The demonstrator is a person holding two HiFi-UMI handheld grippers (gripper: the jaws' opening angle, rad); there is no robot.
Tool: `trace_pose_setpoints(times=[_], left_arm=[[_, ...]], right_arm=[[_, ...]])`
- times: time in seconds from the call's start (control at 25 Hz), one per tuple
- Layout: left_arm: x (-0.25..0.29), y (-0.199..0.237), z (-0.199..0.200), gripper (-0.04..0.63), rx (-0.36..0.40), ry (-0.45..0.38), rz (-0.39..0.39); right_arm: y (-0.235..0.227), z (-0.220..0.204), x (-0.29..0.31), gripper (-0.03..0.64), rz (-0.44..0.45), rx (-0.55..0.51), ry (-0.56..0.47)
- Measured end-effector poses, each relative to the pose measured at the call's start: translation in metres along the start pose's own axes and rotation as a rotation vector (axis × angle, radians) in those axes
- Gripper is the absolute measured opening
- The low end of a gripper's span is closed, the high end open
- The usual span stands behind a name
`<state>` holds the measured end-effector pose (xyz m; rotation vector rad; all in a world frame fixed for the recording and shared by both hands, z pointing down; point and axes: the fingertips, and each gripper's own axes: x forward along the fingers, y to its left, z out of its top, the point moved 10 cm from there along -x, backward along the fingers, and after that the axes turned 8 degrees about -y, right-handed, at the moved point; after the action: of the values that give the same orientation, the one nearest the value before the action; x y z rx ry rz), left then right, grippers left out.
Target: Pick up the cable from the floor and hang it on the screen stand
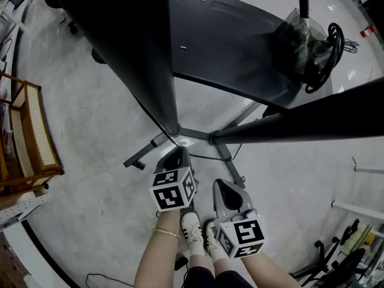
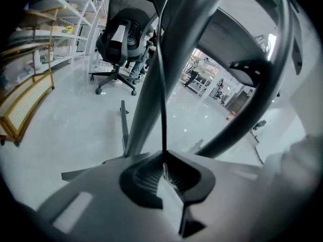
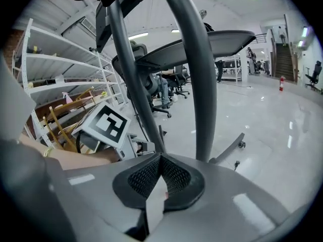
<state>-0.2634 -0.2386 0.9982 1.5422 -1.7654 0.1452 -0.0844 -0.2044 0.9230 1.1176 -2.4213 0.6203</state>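
Note:
A thin black cable (image 2: 163, 89) runs straight up from my left gripper (image 2: 164, 160), whose jaws are shut on it at their tips. In the head view the left gripper (image 1: 179, 152) reaches to the foot of the screen stand (image 1: 198, 138), where two dark poles (image 1: 141, 53) meet the base. The same poles (image 2: 164, 74) rise just behind the cable. My right gripper (image 1: 223, 186) hovers just right of the left one, above the floor. Its jaws (image 3: 160, 156) are shut with nothing between them. The left gripper's marker cube (image 3: 105, 125) shows at its left.
A grey table top (image 1: 240, 47) carries a plastic bag (image 1: 297, 38) and a black cable coil (image 1: 327, 56). A wooden rack (image 1: 30, 137) stands left. An office chair (image 2: 121, 39) and white shelves (image 3: 55, 74) stand farther off. The person's shoes (image 1: 192, 230) are below the grippers.

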Motion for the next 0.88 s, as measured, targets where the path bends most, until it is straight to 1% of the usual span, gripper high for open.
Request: trace_pose_setpoints(times=[0.08, 0.2, 0.32, 0.4, 0.48, 0.6, 0.76, 0.88], left_arm=[[-0.01, -0.002, -0.002, 0.021, -0.004, -0.022, -0.028], [-0.036, -0.012, -0.004, 0.021, 0.012, -0.049, -0.063], [-0.07, -0.031, 0.002, 0.021, 0.042, -0.075, -0.07], [-0.095, -0.047, 0.01, 0.021, 0.072, -0.091, -0.058], [-0.12, -0.065, 0.023, 0.021, 0.102, -0.109, -0.038], [-0.16, -0.092, 0.048, 0.021, 0.123, -0.134, -0.027], [-0.217, -0.132, 0.09, 0.021, 0.143, -0.156, -0.04], [-0.259, -0.163, 0.128, 0.021, 0.144, -0.176, -0.074]], right_arm=[[-0.002, 0.001, -0.001, -0.002, -0.018, 0.009, -0.009], [-0.004, 0.01, -0.007, -0.002, -0.037, -0.003, -0.026], [-0.007, 0.026, -0.018, -0.002, -0.054, -0.011, -0.044], [-0.007, 0.04, -0.029, -0.002, -0.069, -0.011, -0.044], [-0.005, 0.057, -0.044, -0.002, -0.08, -0.017, -0.053], [-0.003, 0.089, -0.071, -0.002, -0.094, -0.038, -0.108], [0.001, 0.136, -0.114, -0.002, -0.09, -0.054, -0.136], [0.004, 0.174, -0.151, -0.002, -0.08, -0.051, -0.147]])
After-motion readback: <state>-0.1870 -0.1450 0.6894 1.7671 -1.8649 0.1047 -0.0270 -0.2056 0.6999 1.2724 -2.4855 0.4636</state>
